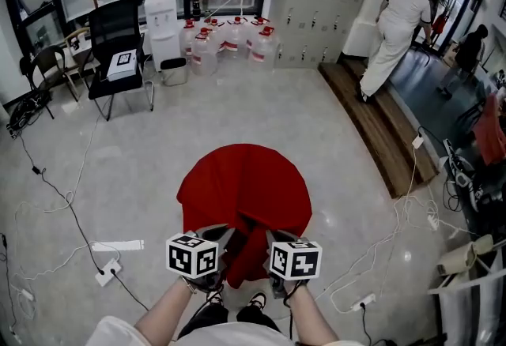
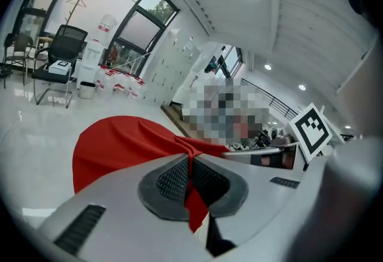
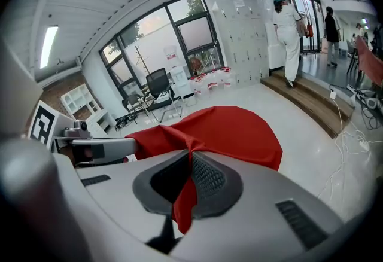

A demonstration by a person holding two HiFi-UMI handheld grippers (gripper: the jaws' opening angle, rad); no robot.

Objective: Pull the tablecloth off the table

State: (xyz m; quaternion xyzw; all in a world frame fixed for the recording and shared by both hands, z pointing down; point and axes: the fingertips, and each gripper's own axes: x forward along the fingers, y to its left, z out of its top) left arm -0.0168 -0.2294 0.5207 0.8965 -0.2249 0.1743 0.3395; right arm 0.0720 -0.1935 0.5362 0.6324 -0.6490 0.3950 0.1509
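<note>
A red tablecloth (image 1: 241, 182) covers a small round table in front of me, its near edge gathered into folds. My left gripper (image 1: 215, 240) is shut on that near edge at the left, and red cloth (image 2: 190, 195) shows pinched between its black pads. My right gripper (image 1: 275, 243) is shut on the same edge a little to the right, with a red fold (image 3: 187, 195) hanging from between its pads. The two grippers sit close together, side by side. The table itself is hidden under the cloth.
Cables and a power strip (image 1: 107, 272) lie on the pale floor at left. A black chair (image 1: 118, 52), a water dispenser (image 1: 162, 24) and water jugs (image 1: 229, 40) stand at the back. A person in white (image 1: 393, 28) walks on a wooden step (image 1: 379, 119) at right.
</note>
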